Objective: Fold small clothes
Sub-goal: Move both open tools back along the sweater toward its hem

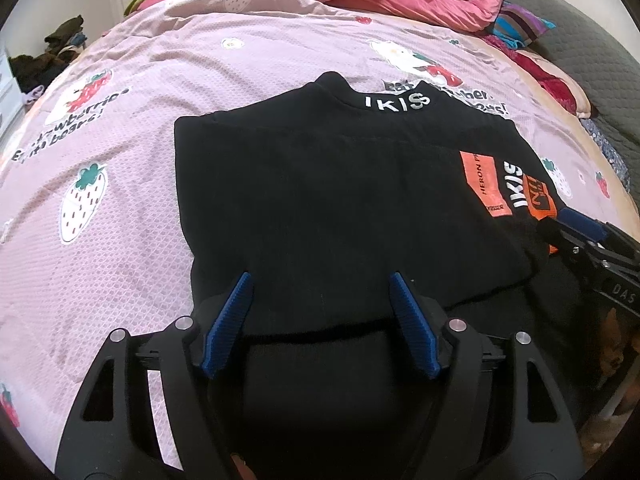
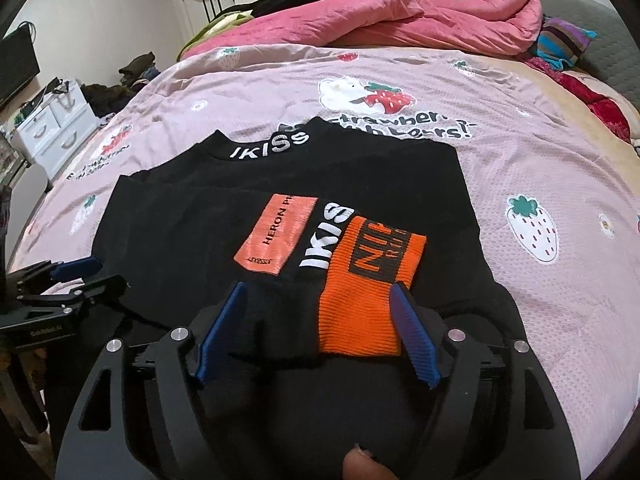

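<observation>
The black knit sweater with white lettering on its collar [image 1: 320, 184] lies flat on the bed in front of me, collar pointing away towards the rumpled pink quilt [image 2: 400, 20], hem nearest my tongs, its long axis running from me to the far side; an orange ribbed cuff [image 2: 360, 300] is folded across its front. My left gripper [image 1: 322, 284] stands wide open over the near hem, pads off the cloth; my right gripper [image 2: 318, 292] is parted too, the cuff between its blue pads but not pinched. Beneath is a lilac bedsheet printed with strawberries [image 1: 132, 152]; white drawers [image 2: 56, 128] stand by the wall.
</observation>
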